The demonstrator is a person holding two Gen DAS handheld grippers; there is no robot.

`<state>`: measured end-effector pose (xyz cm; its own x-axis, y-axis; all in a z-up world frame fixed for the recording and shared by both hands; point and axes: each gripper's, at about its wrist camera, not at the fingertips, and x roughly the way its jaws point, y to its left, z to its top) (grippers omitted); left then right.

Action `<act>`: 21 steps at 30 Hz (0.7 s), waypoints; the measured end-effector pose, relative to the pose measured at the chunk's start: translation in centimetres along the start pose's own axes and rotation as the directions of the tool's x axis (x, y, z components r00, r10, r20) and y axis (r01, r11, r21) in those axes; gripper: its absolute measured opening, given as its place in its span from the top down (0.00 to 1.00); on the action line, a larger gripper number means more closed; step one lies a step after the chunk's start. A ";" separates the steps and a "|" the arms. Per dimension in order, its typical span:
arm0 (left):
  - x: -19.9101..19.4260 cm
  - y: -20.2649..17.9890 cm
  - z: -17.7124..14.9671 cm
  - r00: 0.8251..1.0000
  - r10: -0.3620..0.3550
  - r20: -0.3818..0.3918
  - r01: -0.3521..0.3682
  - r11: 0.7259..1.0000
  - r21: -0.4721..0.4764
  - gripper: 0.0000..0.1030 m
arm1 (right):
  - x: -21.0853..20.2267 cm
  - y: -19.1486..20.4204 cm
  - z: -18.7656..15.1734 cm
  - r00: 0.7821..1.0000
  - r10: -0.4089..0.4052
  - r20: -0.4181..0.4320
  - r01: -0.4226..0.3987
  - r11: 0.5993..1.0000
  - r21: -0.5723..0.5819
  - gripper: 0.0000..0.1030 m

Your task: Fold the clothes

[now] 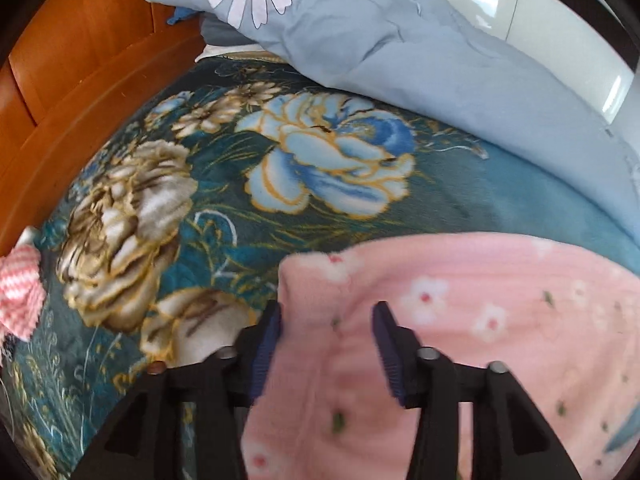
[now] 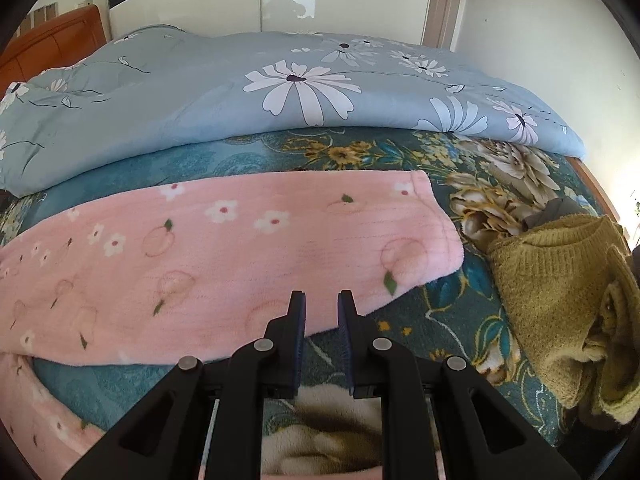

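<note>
a pink fleece garment printed with small white flowers and peach outlines (image 2: 224, 248) lies spread across a bed covered by a teal plush blanket with large blue and beige flowers (image 1: 280, 168). in the right wrist view the garment runs from the left edge to a rounded end near the middle right, and another fold of it curls along the lower left.

the left hand-held gripper (image 1: 326, 320) stands about half open over the garment's corner, pink fleece lying between its dark blue pads (image 1: 266, 344); the pads do not press on it. the right hand-held gripper (image 2: 322, 304) has its jaws narrow, a slim gap between them, holding nothing, its tips just at the garment's near edge.

a light blue quilt with white daisies (image 2: 280, 80) is heaped along the far side of the bed. a mustard-yellow knitted sweater (image 2: 560, 300) lies crumpled at the right, apart from the pink garment. an orange wooden headboard (image 1: 80, 60) borders the bed, and a red-and-white zigzag cloth (image 1: 20, 288) lies at the left edge.
</note>
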<state>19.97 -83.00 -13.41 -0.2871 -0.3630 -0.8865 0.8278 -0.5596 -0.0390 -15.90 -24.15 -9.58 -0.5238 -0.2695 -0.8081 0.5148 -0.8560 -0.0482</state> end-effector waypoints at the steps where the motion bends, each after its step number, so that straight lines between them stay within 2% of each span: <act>1: -1.4 0.2 -0.5 1.000 -0.012 0.015 0.013 1.000 -0.014 0.42 | -1.0 -0.3 -0.6 1.000 0.005 0.007 -0.005 1.000 -0.001 0.84; 3: -4.5 1.1 -2.2 0.998 -0.040 0.055 0.043 0.998 -0.054 0.41 | -3.1 -1.3 -2.5 0.999 0.028 0.017 -0.028 0.999 0.017 0.83; 5: -7.7 2.2 -4.2 0.993 -0.069 0.099 0.079 0.991 -0.106 0.37 | -5.2 -2.4 -4.9 0.999 0.046 0.025 -0.047 0.998 0.036 0.76; 6: -9.5 3.2 -5.9 0.987 -0.102 0.126 0.119 0.983 -0.138 0.33 | -6.3 -3.0 -6.4 0.998 0.051 0.029 -0.053 0.998 0.044 0.75; 8: -11.8 4.3 -9.1 0.981 -0.112 0.156 0.139 0.975 -0.171 0.30 | -8.1 -4.1 -9.5 0.998 0.054 0.024 -0.056 0.997 0.051 0.71; 11: -14.3 6.2 -14.6 0.976 -0.100 0.191 0.138 0.971 -0.196 0.26 | -9.9 -5.6 -14.3 0.999 0.049 -0.012 -0.048 0.997 0.056 0.70; 13: -15.1 7.9 -18.1 0.978 -0.061 0.199 0.109 0.964 -0.244 0.26 | -10.8 -6.8 -17.4 0.997 0.064 -0.033 -0.060 0.993 0.100 0.67; 16: -15.1 10.5 -22.4 0.982 -0.055 0.181 0.118 0.926 -0.359 0.26 | -11.4 -8.6 -21.2 0.991 0.130 -0.037 -0.119 0.968 0.220 0.59; 20: -13.3 13.1 -26.2 0.984 -0.121 0.130 0.171 0.846 -0.505 0.26 | -10.4 -10.1 -24.3 0.974 0.226 -0.026 -0.201 0.908 0.368 0.59; 21: -13.0 13.3 -26.8 0.977 -0.164 0.137 0.212 0.825 -0.524 0.26 | -10.1 -10.3 -24.8 0.969 0.245 -0.016 -0.219 0.891 0.399 0.59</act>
<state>47.59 -65.74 -14.77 -0.4827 -0.3650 -0.7961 0.8744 -0.1487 -0.4619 0.92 -1.64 -15.42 -0.3712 -0.4640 -0.8043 0.3021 -0.8794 0.3679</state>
